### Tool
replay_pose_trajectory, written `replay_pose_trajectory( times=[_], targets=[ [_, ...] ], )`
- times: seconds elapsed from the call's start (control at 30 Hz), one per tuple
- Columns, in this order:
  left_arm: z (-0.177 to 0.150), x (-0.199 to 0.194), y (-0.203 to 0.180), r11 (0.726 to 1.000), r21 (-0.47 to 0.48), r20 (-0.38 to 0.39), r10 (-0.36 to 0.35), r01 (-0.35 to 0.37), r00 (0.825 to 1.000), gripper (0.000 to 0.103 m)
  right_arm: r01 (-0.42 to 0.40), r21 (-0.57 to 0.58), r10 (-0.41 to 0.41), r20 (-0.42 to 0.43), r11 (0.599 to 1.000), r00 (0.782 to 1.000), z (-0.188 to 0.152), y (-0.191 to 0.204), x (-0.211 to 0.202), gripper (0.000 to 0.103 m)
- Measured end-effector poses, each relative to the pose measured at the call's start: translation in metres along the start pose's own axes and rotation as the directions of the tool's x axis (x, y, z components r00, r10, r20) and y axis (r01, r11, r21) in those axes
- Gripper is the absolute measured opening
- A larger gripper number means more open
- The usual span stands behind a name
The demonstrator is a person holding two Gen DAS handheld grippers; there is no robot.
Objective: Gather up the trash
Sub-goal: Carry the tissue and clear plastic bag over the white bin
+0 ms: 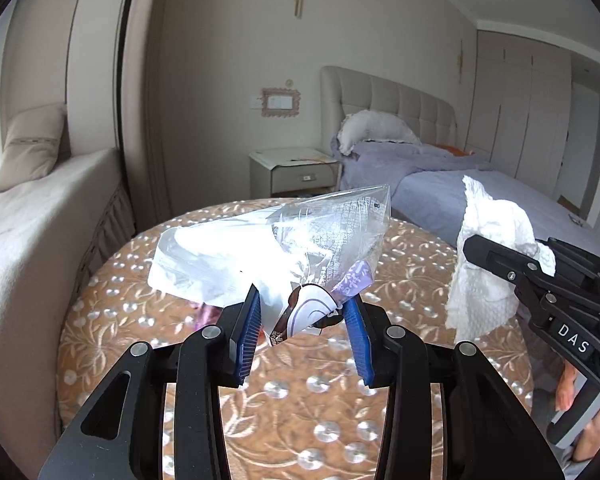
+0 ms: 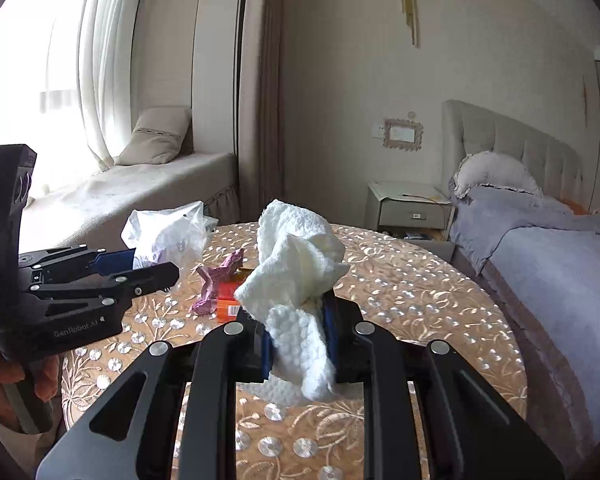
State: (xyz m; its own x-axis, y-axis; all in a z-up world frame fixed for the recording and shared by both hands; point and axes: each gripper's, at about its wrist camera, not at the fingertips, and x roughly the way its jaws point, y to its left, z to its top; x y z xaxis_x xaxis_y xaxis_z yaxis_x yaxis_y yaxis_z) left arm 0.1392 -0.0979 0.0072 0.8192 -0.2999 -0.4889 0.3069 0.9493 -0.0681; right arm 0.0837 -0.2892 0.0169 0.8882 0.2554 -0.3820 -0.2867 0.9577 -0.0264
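Left gripper (image 1: pixel 302 312) clamped on a clear plastic bag (image 1: pixel 268 248), jaws narrow, blue pads (image 1: pixel 250 332) pinching its crumpled lower end with a printed label. Bag lifted off the tabletop (image 1: pixel 400 280), spreading up and away from the gripper. Right gripper (image 2: pixel 296 340) squeezed tight on a crumpled white paper towel (image 2: pixel 296 264); towel bunches up above the jaws and hangs a bit below them, also off the tabletop. In the left wrist view the right gripper with the towel sits at the right, near the bag but apart from it.

Still lying on the round floral tabletop, far of the right gripper: a crumpled pink wrapper (image 2: pixel 218 284) and just right of it an orange packet (image 2: pixel 228 300), touching or nearly so. Packet partly hidden behind the towel.

Background: bed (image 2: pixel 540 264) at right, nightstand (image 2: pixel 410 208) far right by the headboard, window seat (image 2: pixel 140 192) with cushion at far left. A hand (image 2: pixel 4 376) grips the left gripper's handle.
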Motion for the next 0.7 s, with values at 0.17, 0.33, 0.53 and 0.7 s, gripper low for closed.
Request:
replay_pose_trajectory(
  times=[0.17, 0.33, 0.53, 0.7],
  targets=[
    [-0.003, 0.009, -0.057, 0.993, 0.035, -0.013, -0.108, 0.109, 0.994, 0.039, 0.083, 0.02, -0.084, 0.02, 0.996, 0.996, -0.01, -0.032, -0.038, 0.021],
    [-0.011, 0.02, -0.117, 0.973, 0.091, -0.038, -0.207, 0.21, 0.977, 0.039, 0.19, 0.059, -0.191, 0.007, 0.98, 0.982, -0.029, -0.073, -0.067, 0.021],
    [-0.021, 0.037, -0.181, 0.939, 0.148, -0.084, -0.3, 0.309, 0.95, 0.039, 0.296, 0.111, -0.295, -0.024, 0.949, 0.955, -0.057, -0.114, -0.092, 0.021],
    [-0.032, 0.051, -0.227, 0.909, 0.188, -0.13, -0.353, 0.372, 0.927, 0.039, 0.356, 0.153, -0.351, -0.059, 0.922, 0.935, -0.081, -0.142, -0.105, 0.021]
  ],
)
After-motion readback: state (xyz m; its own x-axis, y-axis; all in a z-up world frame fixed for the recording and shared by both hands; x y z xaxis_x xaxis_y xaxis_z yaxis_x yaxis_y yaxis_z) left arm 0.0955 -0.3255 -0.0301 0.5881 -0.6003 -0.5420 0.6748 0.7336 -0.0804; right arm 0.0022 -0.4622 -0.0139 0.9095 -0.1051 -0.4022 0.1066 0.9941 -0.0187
